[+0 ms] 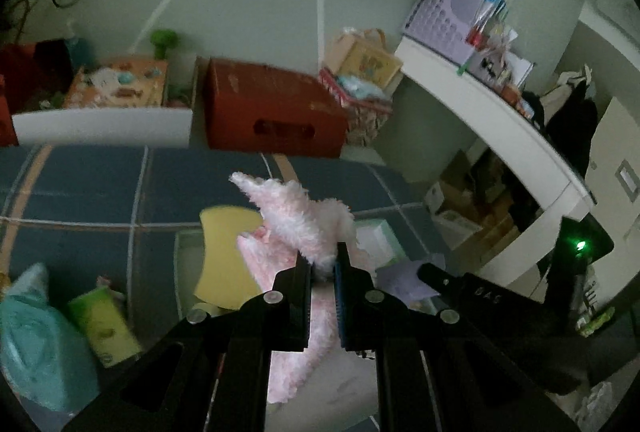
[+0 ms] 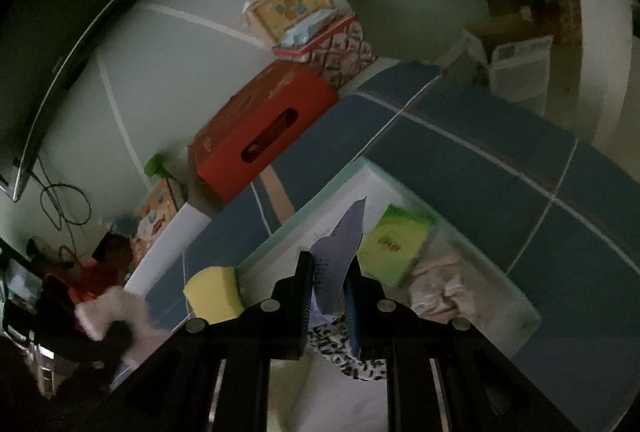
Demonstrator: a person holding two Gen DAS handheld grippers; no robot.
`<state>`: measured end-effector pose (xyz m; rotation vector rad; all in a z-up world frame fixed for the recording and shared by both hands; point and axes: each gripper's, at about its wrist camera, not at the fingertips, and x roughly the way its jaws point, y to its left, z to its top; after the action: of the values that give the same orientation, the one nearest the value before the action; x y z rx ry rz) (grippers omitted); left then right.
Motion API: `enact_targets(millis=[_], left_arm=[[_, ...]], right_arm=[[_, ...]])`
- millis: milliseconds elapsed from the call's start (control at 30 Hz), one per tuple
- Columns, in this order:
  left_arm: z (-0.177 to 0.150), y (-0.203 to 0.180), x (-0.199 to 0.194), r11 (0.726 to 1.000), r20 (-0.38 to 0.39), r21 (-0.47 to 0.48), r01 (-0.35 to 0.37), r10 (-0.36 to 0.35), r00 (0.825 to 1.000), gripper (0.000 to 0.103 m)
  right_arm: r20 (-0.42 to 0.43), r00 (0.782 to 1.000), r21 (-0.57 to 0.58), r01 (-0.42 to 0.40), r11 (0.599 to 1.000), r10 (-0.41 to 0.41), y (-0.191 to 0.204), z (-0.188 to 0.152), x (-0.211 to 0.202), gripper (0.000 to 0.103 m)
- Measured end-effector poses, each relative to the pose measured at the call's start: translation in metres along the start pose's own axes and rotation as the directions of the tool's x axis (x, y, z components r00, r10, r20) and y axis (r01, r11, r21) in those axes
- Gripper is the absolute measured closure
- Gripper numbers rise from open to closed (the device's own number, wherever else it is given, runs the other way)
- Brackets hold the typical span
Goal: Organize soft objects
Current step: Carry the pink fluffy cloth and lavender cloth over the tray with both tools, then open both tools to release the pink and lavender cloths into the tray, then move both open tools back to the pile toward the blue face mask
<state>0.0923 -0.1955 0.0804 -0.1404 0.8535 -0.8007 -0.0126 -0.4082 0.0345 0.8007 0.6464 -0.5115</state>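
Observation:
My left gripper (image 1: pixel 323 260) is shut on a fluffy pink-white towel (image 1: pixel 298 218), which hangs down between the fingers above a clear bin (image 1: pixel 188 252). A yellow sponge (image 1: pixel 228 256) lies just left of the towel. My right gripper (image 2: pixel 330 264) is shut on a pale lavender cloth (image 2: pixel 344 236), held over the clear bin (image 2: pixel 496 272). In that bin lie a green tissue pack (image 2: pixel 394 244), a peach cloth (image 2: pixel 440 288) and a leopard-print cloth (image 2: pixel 348 352). The yellow sponge (image 2: pixel 214 294) shows left of the right gripper. The right gripper also shows in the left wrist view (image 1: pixel 480 296).
A blue checked mat (image 1: pixel 80 191) covers the surface. A red box (image 1: pixel 268 107), a white tray (image 1: pixel 104 125) and baskets stand along the green wall. A teal bag (image 1: pixel 36 344) and a green pack (image 1: pixel 104 324) lie at left. A white curved shelf (image 1: pixel 500 135) is at right.

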Motion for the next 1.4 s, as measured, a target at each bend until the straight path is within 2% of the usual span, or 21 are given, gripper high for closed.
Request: enact_targets(millis=[100, 267, 333, 367, 400, 433, 467, 500, 567, 633, 700, 767, 833, 867, 933, 1033, 1133, 1267, 1400], left_arm=[[-0.007, 0.005, 0.018, 1.000, -0.041, -0.002, -0.026, 0.026, 0.999, 0.093], [-0.017, 0.012, 0.044, 0.993, -0.101, 0.024, -0.113, 0.115, 0.988, 0.093], [-0.019, 0.015, 0.049, 0.991, -0.129, 0.015, -0.130, 0.131, 0.983, 0.089], [-0.018, 0.016, 0.048, 0.990, -0.137, 0.013, -0.138, 0.138, 0.981, 0.076], [-0.017, 0.015, 0.047, 0.990, -0.139, 0.012, -0.142, 0.142, 0.980, 0.051], [-0.016, 0.015, 0.045, 0.989, -0.138, 0.012, -0.144, 0.145, 0.980, 0.030], [-0.014, 0.013, 0.040, 0.989, -0.134, 0.014, -0.146, 0.147, 0.980, 0.027], [-0.012, 0.011, 0.036, 0.989, -0.127, 0.016, -0.147, 0.147, 0.981, 0.027], [-0.007, 0.007, 0.025, 0.987, -0.114, 0.029, -0.156, 0.158, 0.981, 0.026], [-0.002, 0.004, 0.015, 0.982, -0.104, 0.043, -0.183, 0.187, 0.977, 0.020], [0.002, 0.004, 0.008, 0.976, -0.101, 0.050, -0.214, 0.218, 0.971, 0.018], [0.005, 0.005, 0.002, 0.961, -0.108, 0.068, -0.268, 0.274, 0.956, 0.016], [0.006, 0.009, -0.003, 0.946, -0.110, 0.088, -0.311, 0.319, 0.941, 0.015], [0.007, 0.011, -0.005, 0.941, -0.109, 0.093, -0.327, 0.336, 0.936, 0.015], [0.010, 0.019, -0.012, 0.930, -0.101, 0.087, -0.357, 0.365, 0.926, 0.015], [0.013, 0.032, -0.024, 0.922, -0.087, 0.075, -0.379, 0.385, 0.919, 0.015], [0.018, 0.047, -0.037, 0.911, -0.072, 0.042, -0.411, 0.413, 0.908, 0.015], [0.022, 0.072, -0.057, 0.896, -0.061, -0.015, -0.444, 0.442, 0.895, 0.015], [0.025, 0.097, -0.081, 0.871, -0.041, -0.073, -0.486, 0.485, 0.874, 0.014]], right_arm=[[-0.020, 1.000, 0.003, -0.005, 1.000, 0.005, -0.001, -0.002, 0.010, 0.087], [-0.053, 0.998, -0.005, 0.023, 1.000, -0.024, -0.001, -0.005, 0.019, 0.086], [-0.057, 0.998, -0.011, 0.039, 0.999, -0.040, -0.002, -0.005, 0.019, 0.084], [-0.059, 0.997, -0.011, 0.040, 0.999, -0.040, -0.002, -0.005, 0.018, 0.084], [-0.059, 0.998, -0.010, 0.039, 0.999, -0.039, -0.002, -0.004, 0.017, 0.084], [-0.056, 0.998, -0.013, 0.041, 0.999, -0.042, -0.002, -0.004, 0.015, 0.084], [-0.054, 0.997, -0.020, 0.047, 0.999, -0.048, -0.001, -0.003, 0.013, 0.084], [-0.051, 0.997, -0.028, 0.056, 0.998, -0.058, 0.000, -0.003, 0.011, 0.082], [-0.039, 0.997, -0.037, 0.064, 0.997, -0.065, 0.002, -0.002, 0.006, 0.071], [-0.023, 0.997, -0.047, 0.070, 0.996, -0.071, 0.005, 0.000, -0.002, 0.049], [-0.007, 0.996, -0.063, 0.087, 0.994, -0.087, 0.009, 0.002, -0.010, 0.048], [0.002, 0.995, -0.081, 0.104, 0.991, -0.104, 0.013, 0.003, -0.015, 0.046], [0.001, 0.989, -0.110, 0.145, 0.983, -0.146, 0.017, 0.004, -0.019, 0.033], [0.004, 0.984, -0.130, 0.177, 0.976, -0.178, 0.019, 0.004, -0.021, 0.030], [0.005, 0.973, -0.169, 0.227, 0.959, -0.230, 0.023, 0.003, -0.022, 0.015], [0.012, 0.952, -0.228, 0.300, 0.927, -0.305, 0.027, 0.001, -0.022, 0.000], [0.024, 0.940, -0.249, 0.334, 0.909, -0.339, 0.028, 0.000, -0.025, 0.000], [0.033, 0.940, -0.263, 0.335, 0.905, -0.339, 0.033, -0.001, -0.030, 0.000], [0.042, 0.941, -0.298, 0.332, 0.895, -0.335, 0.045, -0.005, -0.031, 0.000]])
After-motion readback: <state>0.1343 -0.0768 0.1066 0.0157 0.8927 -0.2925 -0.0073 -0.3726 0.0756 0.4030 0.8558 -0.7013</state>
